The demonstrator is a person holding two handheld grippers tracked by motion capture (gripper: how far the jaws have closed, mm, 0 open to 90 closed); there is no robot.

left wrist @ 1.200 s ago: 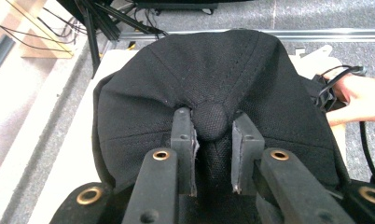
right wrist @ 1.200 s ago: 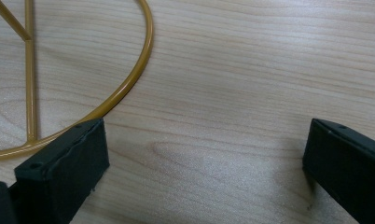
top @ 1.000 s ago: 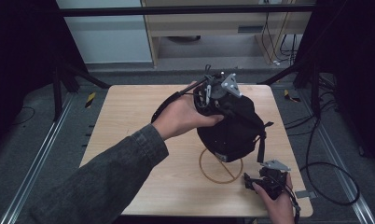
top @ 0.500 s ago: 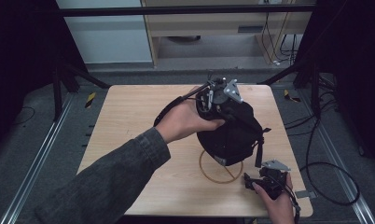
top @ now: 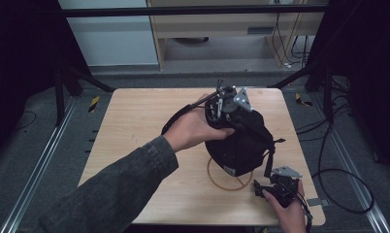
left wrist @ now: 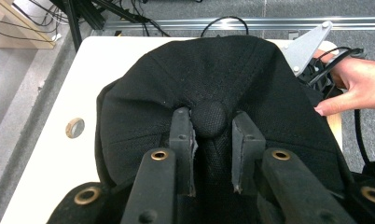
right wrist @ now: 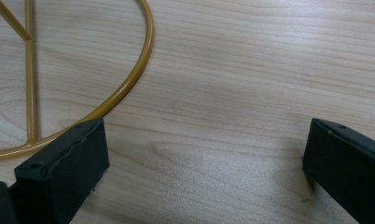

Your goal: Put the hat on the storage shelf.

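Observation:
A black cap (top: 241, 145) hangs over a gold wire stand whose ring base (top: 222, 179) lies on the wooden table (top: 135, 126). My left gripper (top: 227, 109) is shut on the cap's crown, its jaws pinching the fabric on both sides of the top button (left wrist: 209, 119). The cap (left wrist: 213, 70) bulges away in front of the left gripper (left wrist: 210, 140). At the table's front right, my right gripper (top: 263, 187) stands open just above the wood. In its own view the right gripper (right wrist: 204, 158) has the gold ring (right wrist: 129, 88) beside its left jaw.
A small brass-coloured ring (left wrist: 74, 127) is set in the tabletop left of the cap. The other hand (left wrist: 358, 86) and its grey plate (left wrist: 307, 44) lie beyond the cap. Cables (top: 348, 194) trail on the floor to the right of the table.
My left gripper has sunk a little with the cap, bringing it lower over the gold stand. The right gripper has stayed in place.

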